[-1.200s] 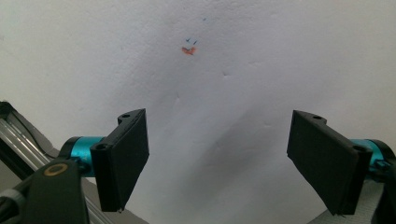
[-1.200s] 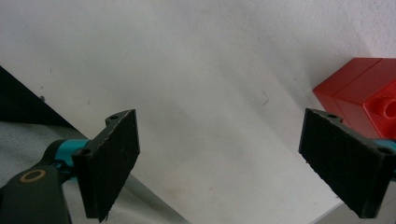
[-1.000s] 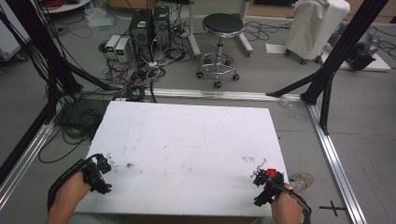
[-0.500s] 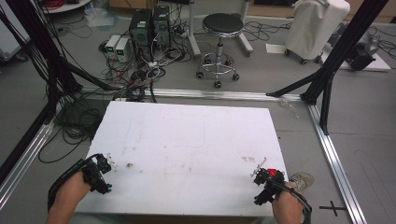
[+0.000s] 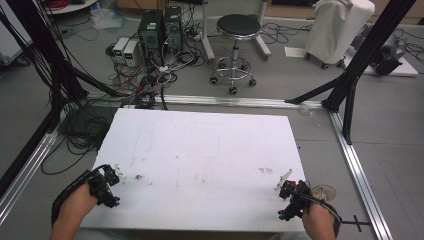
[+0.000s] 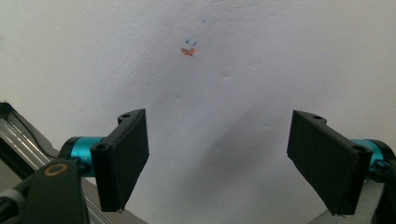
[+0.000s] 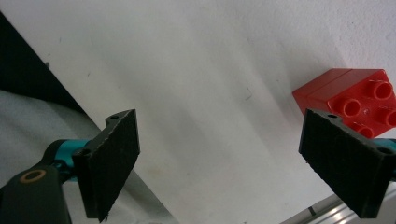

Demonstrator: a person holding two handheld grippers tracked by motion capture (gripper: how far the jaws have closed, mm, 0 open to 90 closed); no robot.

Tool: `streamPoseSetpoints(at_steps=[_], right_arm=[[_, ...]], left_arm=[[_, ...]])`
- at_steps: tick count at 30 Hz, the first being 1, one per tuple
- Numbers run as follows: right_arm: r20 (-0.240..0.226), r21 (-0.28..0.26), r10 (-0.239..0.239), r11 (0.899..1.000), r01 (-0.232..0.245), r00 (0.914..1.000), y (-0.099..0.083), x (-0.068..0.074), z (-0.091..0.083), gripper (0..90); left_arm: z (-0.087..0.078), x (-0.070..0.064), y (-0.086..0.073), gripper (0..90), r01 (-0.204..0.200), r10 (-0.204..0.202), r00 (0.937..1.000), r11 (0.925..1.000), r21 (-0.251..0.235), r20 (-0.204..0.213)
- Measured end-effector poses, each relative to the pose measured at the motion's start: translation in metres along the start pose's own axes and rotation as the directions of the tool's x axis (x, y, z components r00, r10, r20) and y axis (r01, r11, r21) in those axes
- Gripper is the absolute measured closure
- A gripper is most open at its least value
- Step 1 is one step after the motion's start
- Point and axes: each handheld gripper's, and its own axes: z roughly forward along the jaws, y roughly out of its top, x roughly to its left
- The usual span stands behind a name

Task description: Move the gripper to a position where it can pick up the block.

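Red brick (image 7: 356, 101) near table (image 5: 210, 150) edge, perhaps touching right gripper (image 7: 233, 163)

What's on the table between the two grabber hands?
Nothing big: in the high view, the white table between the left gripper and right gripper holds just faint smudges.

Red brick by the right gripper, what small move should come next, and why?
Probably shift the right gripper sideways toward the red brick. Its jaws stand wide open with nothing between them, and the brick lies on the white table partly behind one jaw, outside the gap, so closing now would miss it.
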Motion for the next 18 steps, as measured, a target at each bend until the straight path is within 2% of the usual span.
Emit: streamPoseSetpoints(at_steps=[5, 6, 8, 13, 14, 18], right_arm=[[-0.017, -0.028, -0.051, 0.998, 0.05, 0.9986, -0.011, -0.009, -0.004, 11.7], [-0.024, -0.035, -0.054, 0.998, 0.053, 0.9982, -0.014, -0.012, -0.005, 11.7], [-0.029, -0.045, -0.059, 0.997, 0.058, 0.9978, -0.02, -0.016, -0.008, 11.7], [-0.045, -0.051, -0.063, 0.997, 0.061, 0.997, -0.032, -0.028, -0.012, 11.7], [-0.042, -0.05, -0.069, 0.997, 0.067, 0.9967, -0.035, -0.031, -0.013, 11.7], [-0.041, -0.046, -0.113, 0.993, 0.111, 0.9928, -0.042, -0.041, -0.015, 11.7]], left_arm=[[0.001, 0.0, 0.0, 21.0, 0.001, -0.001, 1.0, 1.0, -0.001, 0.003], [0.001, -0.001, 0.0, 21.0, 0.016, -0.016, 0.9998, 0.9998, -0.015, 0.014], [0.001, -0.001, 0.0, 21.1, 0.019, -0.019, 0.9996, 0.9996, -0.019, 0.02], [0.002, -0.002, 0.002, 21.1, 0.016, -0.015, 0.9997, 0.9996, -0.024, 0.02], [0.001, -0.002, 0.002, 21.0, 0.004, -0.004, 0.9998, 0.9999, -0.013, 0.021], [0.002, -0.003, 0.002, 21.0, 0.014, -0.014, 0.9998, 0.9996, -0.023, 0.017]])
